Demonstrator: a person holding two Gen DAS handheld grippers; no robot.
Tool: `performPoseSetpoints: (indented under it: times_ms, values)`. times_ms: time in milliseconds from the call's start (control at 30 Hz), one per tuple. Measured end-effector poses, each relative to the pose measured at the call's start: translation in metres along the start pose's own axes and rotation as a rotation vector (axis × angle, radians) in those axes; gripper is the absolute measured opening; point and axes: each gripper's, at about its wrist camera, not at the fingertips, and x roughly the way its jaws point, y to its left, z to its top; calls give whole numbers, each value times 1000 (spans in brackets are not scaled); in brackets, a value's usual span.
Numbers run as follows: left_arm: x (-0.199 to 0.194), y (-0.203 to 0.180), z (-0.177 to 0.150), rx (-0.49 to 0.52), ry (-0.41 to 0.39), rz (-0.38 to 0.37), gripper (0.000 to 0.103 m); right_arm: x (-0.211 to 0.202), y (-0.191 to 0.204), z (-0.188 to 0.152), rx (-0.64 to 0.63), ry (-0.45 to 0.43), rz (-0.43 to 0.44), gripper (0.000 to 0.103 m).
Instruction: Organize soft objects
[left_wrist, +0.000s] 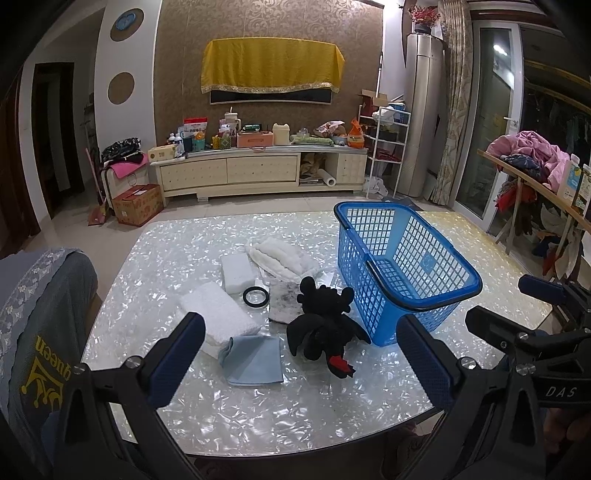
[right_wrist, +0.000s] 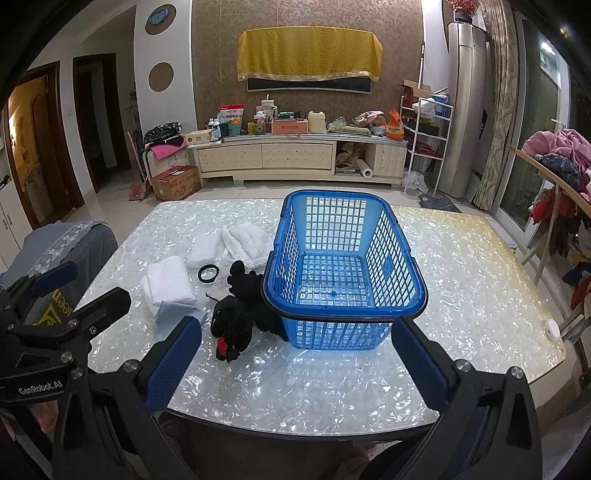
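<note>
A black plush dragon (left_wrist: 323, 326) (right_wrist: 240, 317) lies on the shiny table beside an empty blue plastic basket (left_wrist: 402, 271) (right_wrist: 343, 266). Left of it lie a folded light-blue cloth (left_wrist: 255, 356) (right_wrist: 173, 315), a folded white towel (left_wrist: 219, 314) (right_wrist: 168, 282), a white foam block (left_wrist: 238, 273) (right_wrist: 203, 249) and a white quilted pad (left_wrist: 282, 256) (right_wrist: 247, 242). My left gripper (left_wrist: 301, 354) is open and empty, held near the table's front edge before the plush. My right gripper (right_wrist: 297, 356) is open and empty, in front of the basket.
A black ring (left_wrist: 255, 295) (right_wrist: 208, 274) and a grey-white mat (left_wrist: 286, 299) lie among the soft things. A grey chair back (left_wrist: 37, 332) stands at the left. A small white puck (right_wrist: 553, 328) sits at the table's right edge. Cabinet and clutter stand far behind.
</note>
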Motion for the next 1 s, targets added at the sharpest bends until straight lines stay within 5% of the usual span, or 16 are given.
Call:
performPoseSetpoints:
  times_ms: [400,1000]
  values:
    - [3,15,14,22,34,15,103,12,12,16,-36,14,61,103]
    - [32,118,3,-23,186,110,103,94,92,40,-227,190,247,103]
